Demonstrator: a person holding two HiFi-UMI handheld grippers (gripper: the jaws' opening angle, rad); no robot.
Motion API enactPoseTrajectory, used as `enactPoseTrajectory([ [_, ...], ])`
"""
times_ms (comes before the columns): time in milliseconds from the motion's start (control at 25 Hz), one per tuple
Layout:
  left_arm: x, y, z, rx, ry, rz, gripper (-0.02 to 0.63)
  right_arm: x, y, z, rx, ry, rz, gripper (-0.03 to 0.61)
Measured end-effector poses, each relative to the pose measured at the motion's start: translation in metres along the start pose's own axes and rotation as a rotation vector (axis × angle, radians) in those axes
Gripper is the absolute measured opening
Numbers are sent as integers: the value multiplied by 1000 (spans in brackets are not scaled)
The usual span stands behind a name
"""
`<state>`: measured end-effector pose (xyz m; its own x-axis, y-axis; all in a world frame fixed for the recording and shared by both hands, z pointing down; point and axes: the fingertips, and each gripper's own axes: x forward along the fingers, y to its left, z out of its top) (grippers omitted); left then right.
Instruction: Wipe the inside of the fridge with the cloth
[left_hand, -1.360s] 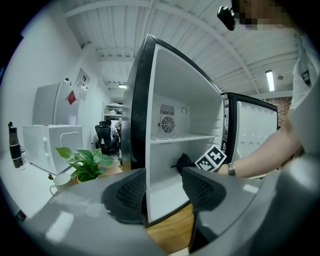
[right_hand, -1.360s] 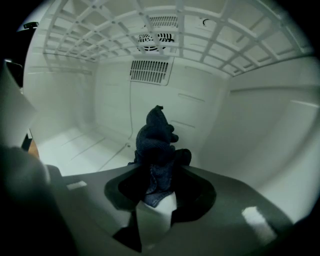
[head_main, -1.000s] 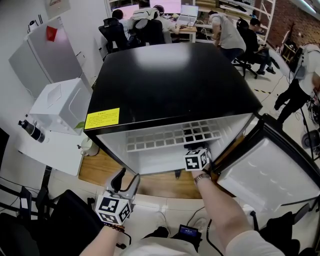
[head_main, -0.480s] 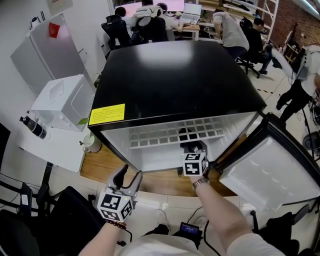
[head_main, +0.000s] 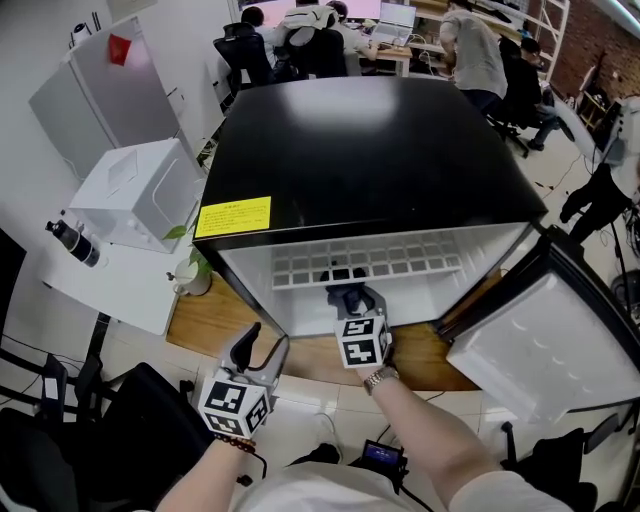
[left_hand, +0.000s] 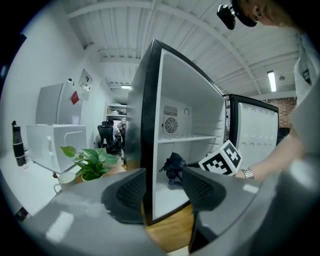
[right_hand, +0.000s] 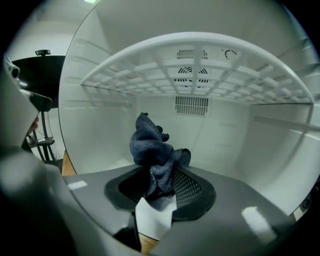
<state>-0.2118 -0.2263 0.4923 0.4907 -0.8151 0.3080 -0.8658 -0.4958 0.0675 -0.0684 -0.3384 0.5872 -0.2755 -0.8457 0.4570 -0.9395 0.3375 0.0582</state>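
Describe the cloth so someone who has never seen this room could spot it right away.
Find the black-topped mini fridge with its door swung open. Inside its white cavity, below the grid shelf, the right gripper is shut on a bunched cloth. It is dark blue and crumpled, the only dark, soft thing in all that white.

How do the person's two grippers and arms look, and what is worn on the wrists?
Both the left gripper and right gripper are grey, with dark dimpled pads and a white cube of black square markers. The right wrist has a metal watch; the left has a dark beaded bracelet.
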Motion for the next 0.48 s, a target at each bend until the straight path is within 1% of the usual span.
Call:
enactPoseTrajectory([
  [240, -5, 8, -2, -7, 0, 16, 234, 2, 56, 2, -18, 1, 102, 137],
  [480, -7, 13, -5, -13, 3, 24, 233, 4, 100, -9, -34, 32, 180, 137],
])
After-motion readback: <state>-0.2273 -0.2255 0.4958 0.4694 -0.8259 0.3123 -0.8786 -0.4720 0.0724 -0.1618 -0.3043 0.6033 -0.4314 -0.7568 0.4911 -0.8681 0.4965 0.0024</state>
